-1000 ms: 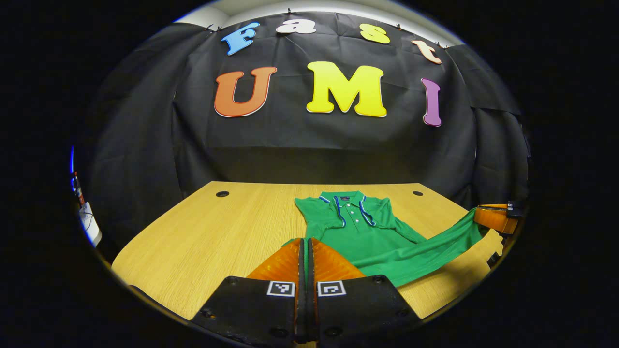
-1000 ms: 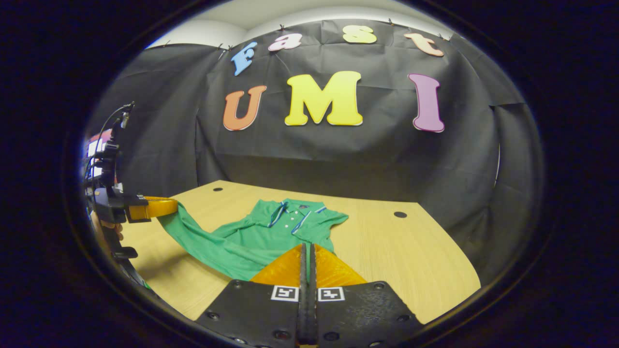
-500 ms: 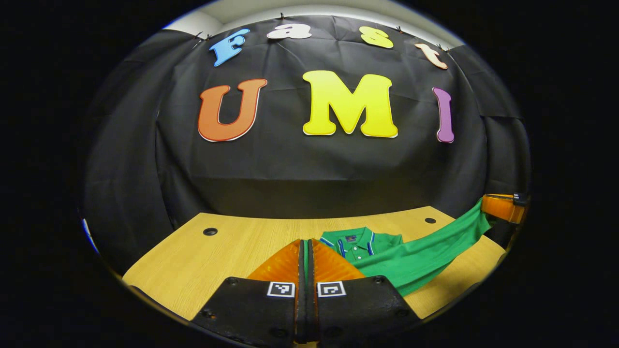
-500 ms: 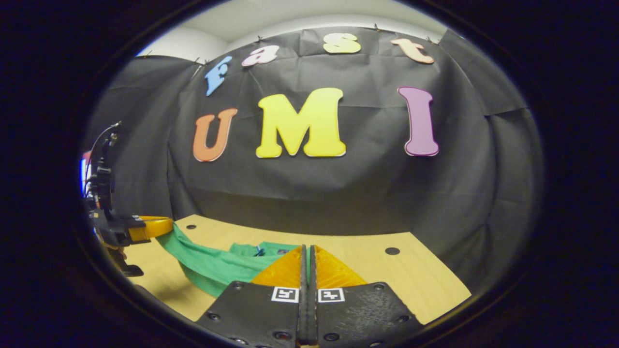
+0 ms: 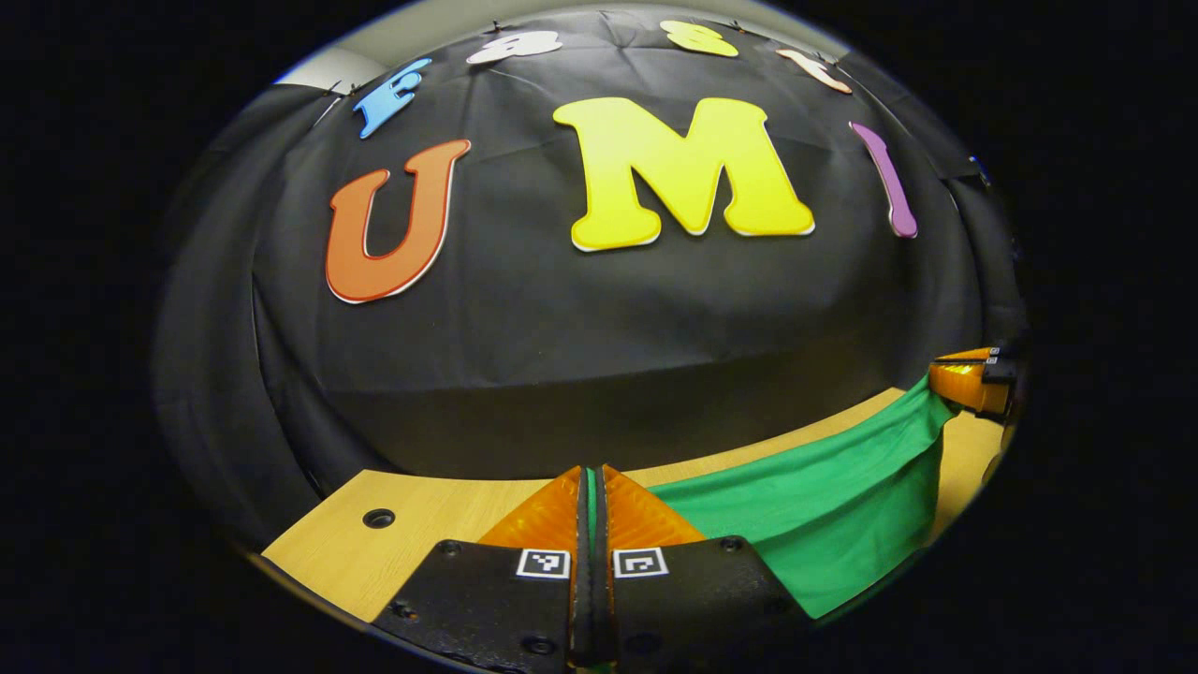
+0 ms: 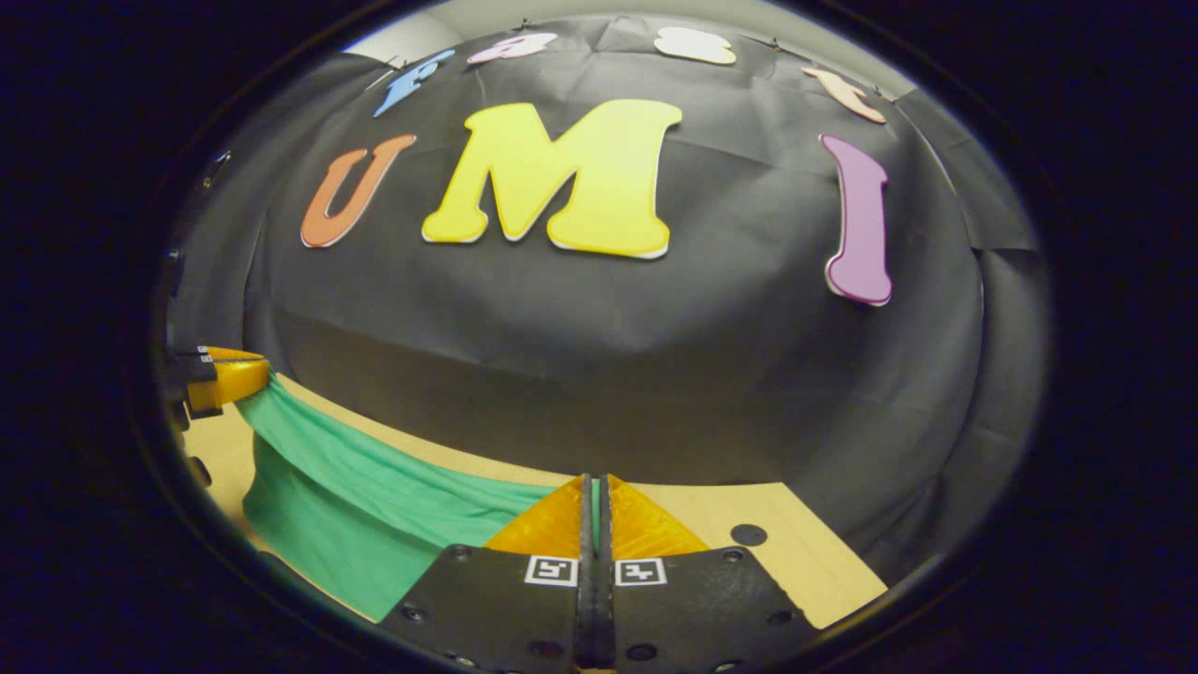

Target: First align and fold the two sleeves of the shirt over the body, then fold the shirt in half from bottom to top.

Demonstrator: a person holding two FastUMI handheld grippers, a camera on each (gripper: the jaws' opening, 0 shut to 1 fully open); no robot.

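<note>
The green shirt [image 5: 824, 510] hangs as a stretched band of cloth between my two grippers, above the wooden table [image 5: 421, 524]. My left gripper [image 5: 592, 482] is shut on the shirt's hem, a thin green strip showing between its fingers. In the left gripper view the right gripper [image 5: 969, 382] holds the other corner at the far right. In the right gripper view my right gripper [image 6: 593, 491] is shut on the shirt [image 6: 356, 505], and the left gripper [image 6: 220, 379] grips the cloth's far-left corner. The collar and sleeves are hidden behind the raised cloth.
The black cloth wall [image 5: 599, 328] stands close ahead, right behind the table's far edge. The table [image 6: 777, 552] has round cable holes, one at the left [image 5: 378, 518] and one at the right [image 6: 748, 534].
Both grippers have carried the shirt's bottom edge up and forward toward the wall. The collar and body, seen earlier, are now hidden behind the lifted cloth. The wall is much nearer.
</note>
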